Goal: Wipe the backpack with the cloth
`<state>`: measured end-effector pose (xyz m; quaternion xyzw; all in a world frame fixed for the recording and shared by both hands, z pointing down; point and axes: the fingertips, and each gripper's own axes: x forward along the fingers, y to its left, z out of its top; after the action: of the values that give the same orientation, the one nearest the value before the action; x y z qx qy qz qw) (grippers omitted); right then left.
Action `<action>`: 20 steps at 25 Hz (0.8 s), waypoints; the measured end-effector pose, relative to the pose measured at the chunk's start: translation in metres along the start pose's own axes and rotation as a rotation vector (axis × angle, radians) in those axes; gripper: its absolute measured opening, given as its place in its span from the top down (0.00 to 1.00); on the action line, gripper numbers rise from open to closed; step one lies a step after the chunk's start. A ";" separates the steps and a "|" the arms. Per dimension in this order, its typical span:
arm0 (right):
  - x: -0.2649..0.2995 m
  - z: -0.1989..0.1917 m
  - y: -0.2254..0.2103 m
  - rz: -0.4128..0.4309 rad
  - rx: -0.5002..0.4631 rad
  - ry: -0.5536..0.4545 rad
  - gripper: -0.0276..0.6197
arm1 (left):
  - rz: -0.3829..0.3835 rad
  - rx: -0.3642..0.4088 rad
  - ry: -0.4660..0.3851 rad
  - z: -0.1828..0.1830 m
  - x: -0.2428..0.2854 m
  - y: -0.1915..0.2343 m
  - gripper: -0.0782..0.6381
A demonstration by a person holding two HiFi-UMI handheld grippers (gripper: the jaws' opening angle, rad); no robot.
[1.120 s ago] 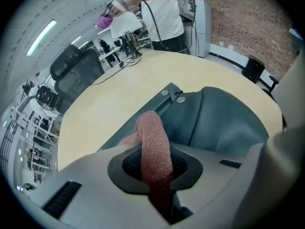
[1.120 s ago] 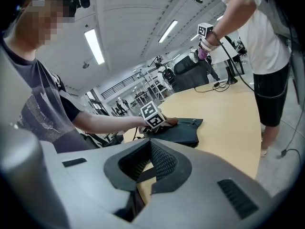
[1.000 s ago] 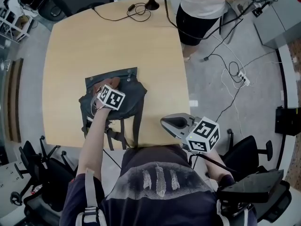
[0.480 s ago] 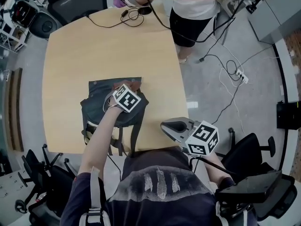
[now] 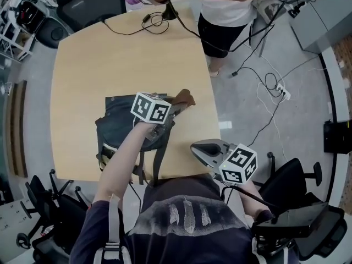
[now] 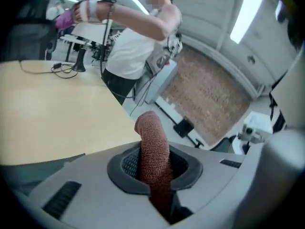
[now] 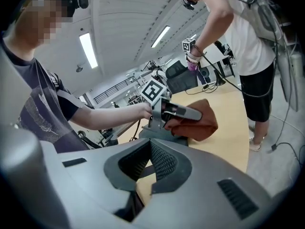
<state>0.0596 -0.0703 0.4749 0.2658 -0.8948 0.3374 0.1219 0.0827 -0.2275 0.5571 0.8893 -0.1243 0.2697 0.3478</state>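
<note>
Backpack [image 5: 118,122], dark grey, flat at the worktop's [image 5: 110,54] near edge. Our left gripper [image 6: 153,162] has fingers clenched on the brown cloth [image 6: 152,142] by its right edge; our right gripper [image 7: 148,165] shows fingers parted, empty.

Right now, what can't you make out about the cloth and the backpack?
Head view: left gripper and forearm cover the backpack's middle.
Left gripper view: its body hides nearly all the backpack and the cloth's clamped end.
Right gripper view: the right gripper's body blocks the backpack's lower part.
</note>
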 end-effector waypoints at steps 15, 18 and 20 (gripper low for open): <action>0.017 0.002 -0.005 -0.034 0.033 0.042 0.95 | 0.500 0.172 0.211 -0.038 -0.005 0.151 0.81; 0.027 0.008 -0.002 -0.028 0.025 0.047 0.95 | 0.496 0.234 0.219 -0.040 -0.008 0.152 0.81; 0.033 0.012 0.001 -0.024 0.019 0.045 0.95 | 0.523 0.277 0.224 -0.044 -0.014 0.159 0.81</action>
<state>0.0308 -0.0907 0.4787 0.2700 -0.8853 0.3504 0.1436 -0.0111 -0.3125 0.6636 0.8308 -0.2720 0.4607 0.1539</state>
